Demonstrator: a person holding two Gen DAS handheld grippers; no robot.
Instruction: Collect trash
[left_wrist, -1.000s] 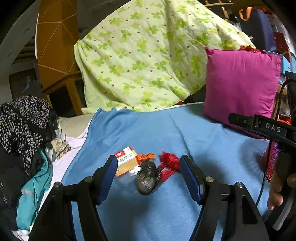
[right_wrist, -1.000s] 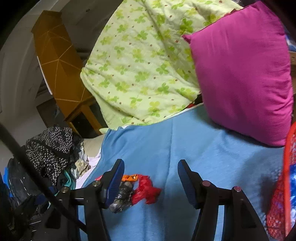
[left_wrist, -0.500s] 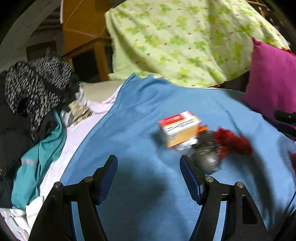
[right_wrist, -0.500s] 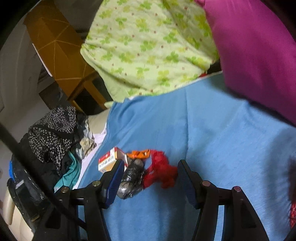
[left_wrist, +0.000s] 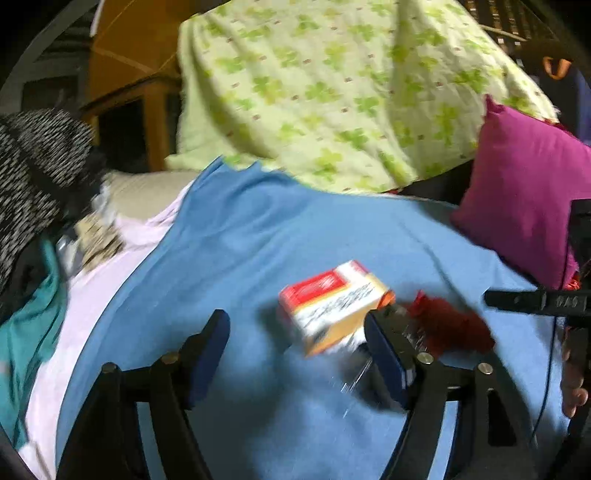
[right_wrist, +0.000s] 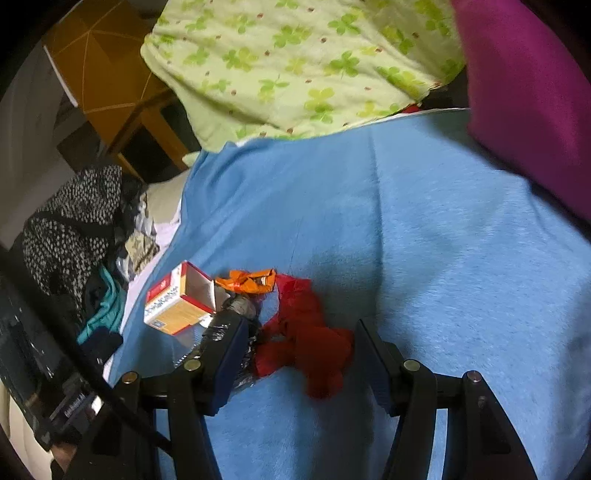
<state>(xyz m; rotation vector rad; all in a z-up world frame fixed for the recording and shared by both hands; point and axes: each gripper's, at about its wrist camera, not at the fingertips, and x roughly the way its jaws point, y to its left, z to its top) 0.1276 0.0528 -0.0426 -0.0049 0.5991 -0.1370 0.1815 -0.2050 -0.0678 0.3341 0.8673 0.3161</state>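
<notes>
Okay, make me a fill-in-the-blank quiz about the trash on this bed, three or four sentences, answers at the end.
1. The small red and white cardboard box lies on a ____ blanket.
2. The crumpled red plastic bag lies between the fingers of the ____ gripper.
3. The end of the box facing the right wrist camera is ____.
4. Just beyond the red bag lies a crumpled ____ wrapper.

Missing words: blue; right; open; orange
</notes>
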